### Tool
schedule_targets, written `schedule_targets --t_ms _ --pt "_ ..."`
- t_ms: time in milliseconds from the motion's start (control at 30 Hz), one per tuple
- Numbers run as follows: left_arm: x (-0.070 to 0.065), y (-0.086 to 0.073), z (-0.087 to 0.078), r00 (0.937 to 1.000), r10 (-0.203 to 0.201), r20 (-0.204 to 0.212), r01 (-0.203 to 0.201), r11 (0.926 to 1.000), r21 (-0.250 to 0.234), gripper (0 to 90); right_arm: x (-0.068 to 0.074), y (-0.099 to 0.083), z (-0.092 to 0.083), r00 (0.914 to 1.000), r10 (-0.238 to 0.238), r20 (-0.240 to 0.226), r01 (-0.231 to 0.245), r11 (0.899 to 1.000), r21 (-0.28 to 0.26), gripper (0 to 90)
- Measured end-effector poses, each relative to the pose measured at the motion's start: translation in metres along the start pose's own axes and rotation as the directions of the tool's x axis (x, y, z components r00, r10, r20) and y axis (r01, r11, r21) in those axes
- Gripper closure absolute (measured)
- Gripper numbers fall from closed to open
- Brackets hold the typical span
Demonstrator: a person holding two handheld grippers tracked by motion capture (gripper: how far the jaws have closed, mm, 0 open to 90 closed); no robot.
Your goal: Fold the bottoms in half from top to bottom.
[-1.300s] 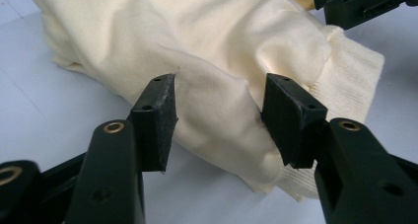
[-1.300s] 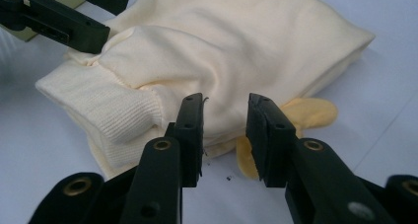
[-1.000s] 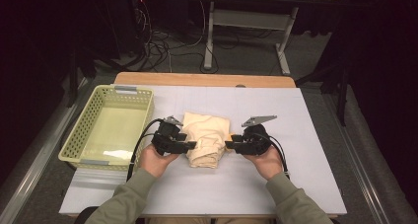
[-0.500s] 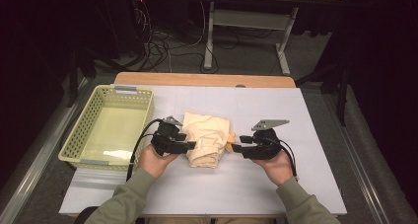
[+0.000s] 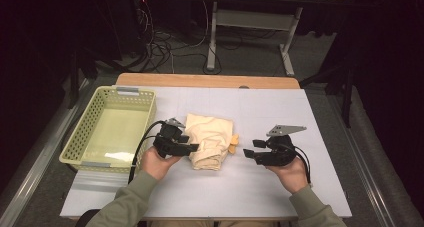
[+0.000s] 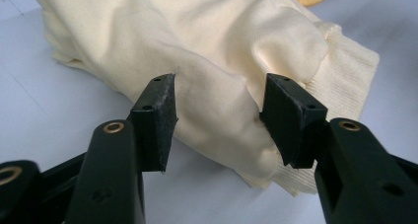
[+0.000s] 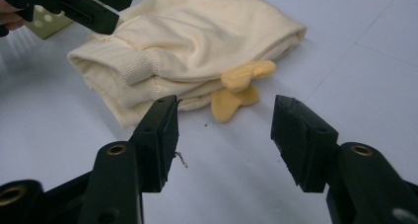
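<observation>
1. The right gripper (image 5: 248, 152) has its jaws spread with nothing between them, and they have just been opening; in the right gripper view bare tabletop (image 7: 355, 46) lies under the gap, and the folded cream garment (image 7: 197, 41) with its yellow tabs (image 7: 236, 91) sits just beyond the tips.
2. The left gripper (image 5: 194, 147) is pinching a fold of the garment (image 6: 217, 61); the left gripper view shows cloth bulging between both pads (image 6: 157, 110).
3. The garment (image 5: 210, 139) lies mid-table between the two grippers; open white surface (image 5: 280, 107) spreads behind and to the right, up to the wooden far edge (image 5: 210, 80).
4. A pale green basket (image 5: 80, 132) stands at the left edge, just beside the left hand (image 5: 157, 162), well apart from the right.
5. Both forearms enter from below; the right hand (image 5: 287, 172) holds its gripper roughly level, pointing toward the garment.
</observation>
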State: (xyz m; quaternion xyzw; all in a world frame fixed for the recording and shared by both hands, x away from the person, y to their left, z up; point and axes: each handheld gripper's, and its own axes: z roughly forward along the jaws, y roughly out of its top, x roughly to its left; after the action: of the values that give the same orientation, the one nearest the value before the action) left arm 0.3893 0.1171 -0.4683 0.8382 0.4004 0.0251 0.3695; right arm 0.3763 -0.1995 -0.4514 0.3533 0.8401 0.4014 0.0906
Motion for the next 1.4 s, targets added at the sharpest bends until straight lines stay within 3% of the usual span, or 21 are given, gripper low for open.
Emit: schedule_targets --t_ms 533,933,1267,1400 --pt "-0.001 0.000 0.001 1.0000 0.002 -0.005 -0.002 1.0000 0.002 45.7 -0.010 -0.019 -0.021 0.9997 0.023 0.013 -0.023 0.999 -0.032 42.8" --pt "-0.001 -0.001 0.001 1.0000 0.004 -0.003 -0.004 1.0000 0.005 45.7 -0.017 -0.039 -0.038 0.9973 0.070 0.022 -0.069 0.996 -0.060 39.3" --pt "0.000 -0.001 0.000 1.0000 0.006 -0.003 -0.006 1.0000 0.005 45.7 -0.018 -0.052 -0.049 0.9977 0.061 0.031 -0.059 0.996 -0.069 38.6" --pt "0.000 -0.001 0.001 1.0000 0.003 0.001 -0.003 1.0000 0.005 45.7 -0.019 -0.062 -0.059 0.9962 0.071 0.050 -0.066 0.993 -0.098 37.6"
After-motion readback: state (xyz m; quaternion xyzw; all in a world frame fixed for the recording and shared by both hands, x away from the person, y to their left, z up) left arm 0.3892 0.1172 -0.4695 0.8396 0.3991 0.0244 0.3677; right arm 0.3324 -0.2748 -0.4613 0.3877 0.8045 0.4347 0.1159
